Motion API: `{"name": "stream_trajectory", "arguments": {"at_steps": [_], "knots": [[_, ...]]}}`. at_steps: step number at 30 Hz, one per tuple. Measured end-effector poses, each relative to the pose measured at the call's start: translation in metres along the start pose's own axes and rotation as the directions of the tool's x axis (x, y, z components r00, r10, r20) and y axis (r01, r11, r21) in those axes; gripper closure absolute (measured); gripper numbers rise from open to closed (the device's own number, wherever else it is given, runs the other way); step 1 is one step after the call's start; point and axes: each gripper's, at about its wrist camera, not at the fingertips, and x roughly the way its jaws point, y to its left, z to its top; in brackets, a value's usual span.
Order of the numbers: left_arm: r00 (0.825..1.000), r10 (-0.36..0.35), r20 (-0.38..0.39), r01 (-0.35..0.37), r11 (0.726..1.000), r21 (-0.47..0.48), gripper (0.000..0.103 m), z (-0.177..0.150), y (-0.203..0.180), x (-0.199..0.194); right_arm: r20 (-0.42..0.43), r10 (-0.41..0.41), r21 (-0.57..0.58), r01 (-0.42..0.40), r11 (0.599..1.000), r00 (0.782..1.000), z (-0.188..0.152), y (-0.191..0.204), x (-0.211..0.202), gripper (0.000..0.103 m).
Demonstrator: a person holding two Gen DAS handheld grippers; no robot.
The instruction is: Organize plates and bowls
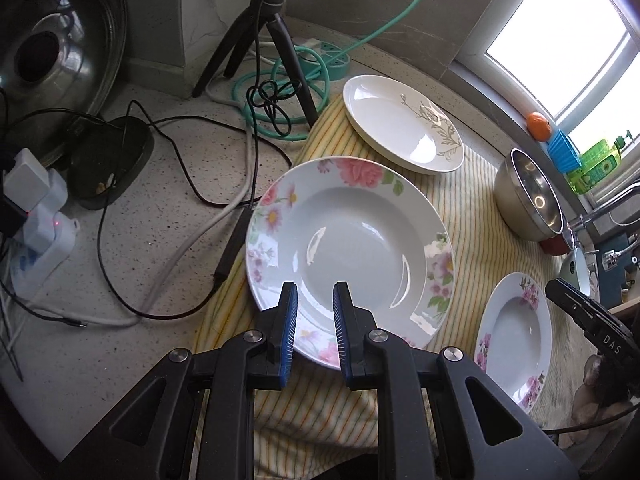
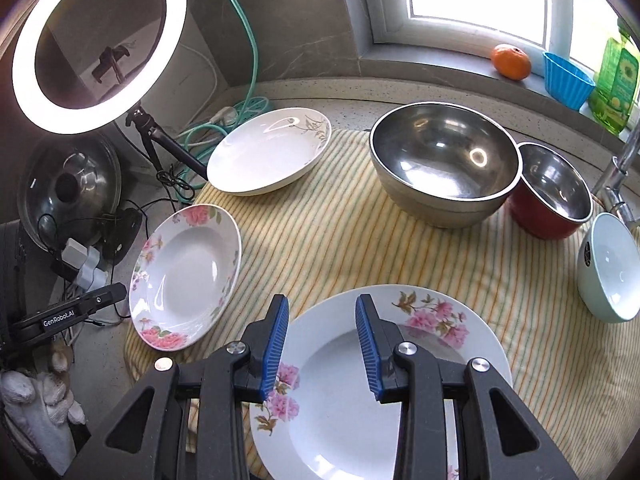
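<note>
Striped cloth [image 2: 328, 240] covers the worktop [image 1: 132, 184]; all dishes sit on it. Large steel bowl [image 2: 444, 164] upper right of the right wrist view, red-sided steel bowl [image 2: 554, 192] touching it, pale blue bowl [image 2: 610, 268] at right edge. Pink-blossom plate [image 2: 384, 380] bottom centre, under the right gripper [image 2: 322, 344], jaws apart, nothing held. Rose-rimmed plate [image 1: 348, 256] centre of the left wrist view, left gripper [image 1: 316, 332] over its near rim, jaws apart, empty. Leaf-print plate [image 1: 404, 122] upper centre, apart from the others. Step looks like the start: each gripper lining up on a plate, nothing stacked yet. Next move likely calls for dropping a jaw over the rim and closing; glazed rim may slip.
</note>
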Motion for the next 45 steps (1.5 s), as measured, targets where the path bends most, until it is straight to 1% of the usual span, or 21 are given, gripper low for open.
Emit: {"name": "stream_trajectory", "arguments": {"at_steps": [3, 5, 7, 12, 15, 19, 25, 28, 32, 36, 38, 42, 45], "knots": [[0.999, 0.036, 0.025, -0.036, 0.999, 0.015, 0.087, 0.003, 0.004, -0.002, -0.01, 0.006, -0.034, -0.007, 0.999, 1.0, 0.006, 0.014, 0.008, 0.07], [0.998, 0.046, 0.032, -0.047, 0.999, 0.015, 0.087, 0.005, 0.009, -0.002, -0.014, 0.006, -0.06, -0.007, 0.998, 1.0, 0.009, 0.023, 0.013, 0.059], [0.998, 0.059, 0.037, -0.06, 0.998, 0.013, 0.087, 0.006, 0.013, -0.001, -0.023, -0.003, -0.075, 0.001, 0.997, 1.0, 0.013, 0.031, 0.02, 0.055], [0.997, 0.078, 0.024, -0.077, 0.997, -0.01, 0.087, 0.008, 0.026, 0.008, -0.072, -0.006, -0.084, 0.0, 0.996, 0.997, 0.02, 0.045, 0.041, 0.055], [0.997, 0.077, 0.014, -0.077, 0.997, -0.03, 0.087, 0.008, 0.035, 0.012, -0.082, -0.032, -0.112, 0.023, 0.993, 0.996, 0.022, 0.055, 0.051, 0.055], [0.998, 0.067, 0.001, -0.067, 0.996, -0.06, 0.087, 0.008, 0.045, 0.017, -0.075, -0.057, -0.129, 0.047, 0.991, 0.996, 0.024, 0.064, 0.058, 0.055], [0.998, 0.063, -0.007, -0.064, 0.996, -0.064, 0.086, 0.008, 0.05, 0.019, -0.057, -0.099, -0.153, 0.089, 0.984, 0.993, 0.028, 0.073, 0.064, 0.055], [0.999, 0.053, -0.008, -0.053, 0.996, -0.069, 0.086, 0.01, 0.053, 0.021, -0.064, -0.089, -0.143, 0.079, 0.987, 0.994, 0.03, 0.074, 0.069, 0.055], [0.999, 0.041, -0.01, -0.041, 0.996, -0.075, 0.086, 0.015, 0.056, 0.024, -0.067, -0.1, -0.135, 0.091, 0.987, 0.993, 0.033, 0.075, 0.075, 0.055], [1.0, 0.008, -0.016, -0.01, 0.995, -0.098, 0.086, 0.018, 0.06, 0.027, -0.075, -0.079, -0.133, 0.069, 0.989, 0.994, 0.035, 0.078, 0.079, 0.057], [1.0, -0.005, -0.018, 0.003, 0.994, -0.111, 0.086, 0.019, 0.061, 0.028, -0.084, -0.066, -0.131, 0.055, 0.99, 0.994, 0.037, 0.078, 0.081, 0.063], [0.999, -0.033, -0.027, 0.03, 0.992, -0.123, 0.086, 0.02, 0.062, 0.032, -0.106, -0.039, -0.111, 0.028, 0.993, 0.994, 0.04, 0.076, 0.088, 0.063], [0.999, -0.04, -0.03, 0.036, 0.992, -0.12, 0.086, 0.021, 0.06, 0.034, -0.122, -0.01, -0.085, -0.001, 0.996, 0.993, 0.041, 0.072, 0.092, 0.063]]}}
